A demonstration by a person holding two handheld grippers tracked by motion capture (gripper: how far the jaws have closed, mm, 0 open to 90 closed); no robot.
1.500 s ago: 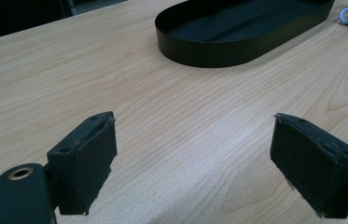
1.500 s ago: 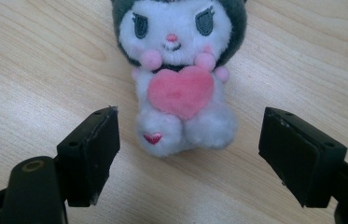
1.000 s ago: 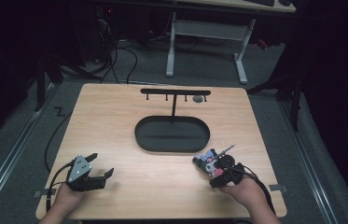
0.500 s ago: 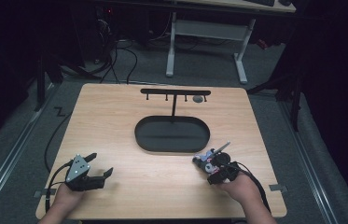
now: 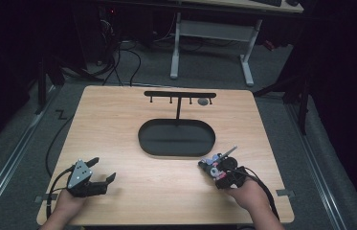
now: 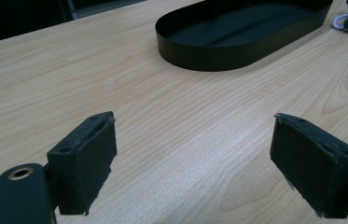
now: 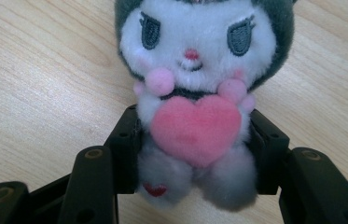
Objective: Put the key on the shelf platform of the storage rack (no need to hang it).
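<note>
Right gripper (image 7: 195, 154) clamps small grey-and-white plush toy w/ pink heart (image 7: 195, 93) lower right; left gripper (image 6: 192, 154) wide open, empty; black oval metal tray (image 5: 176, 137) mid-frame empty, so prob. early on.

One wooden table (image 5: 133, 124), one black oval tray (image 5: 176, 137), one black hook rack (image 5: 179, 94) with four pegs and one small round piece (image 5: 203, 101), one plush toy (image 7: 192, 88), two grippers — left gripper (image 5: 100, 172), right gripper (image 7: 195, 154).
</note>
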